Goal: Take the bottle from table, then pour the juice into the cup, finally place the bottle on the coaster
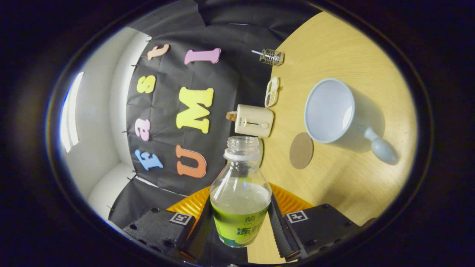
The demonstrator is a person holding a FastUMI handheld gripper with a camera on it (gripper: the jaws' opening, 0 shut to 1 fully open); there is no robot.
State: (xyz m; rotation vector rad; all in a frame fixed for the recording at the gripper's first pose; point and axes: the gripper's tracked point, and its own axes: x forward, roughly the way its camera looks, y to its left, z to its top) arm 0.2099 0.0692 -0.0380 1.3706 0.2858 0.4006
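While the claw (240, 222) clamps both fingers on the uncapped bottle (240, 196), held rolled sideways in the air, the pour will likely go best by bringing its mouth over the white cup (330, 111) beyond the round coaster (301, 150), then tipping slowly.

The gripper (240, 222) was rolled over onto its side, so the table stood upright along one flank of its view. Its two fingers (282, 226) were closed in from either side and pressed on the lower body of the bottle (240, 196), one finger on each flank. The bottle sat clamped between them, its open neck pointing forward beyond the fingertips.
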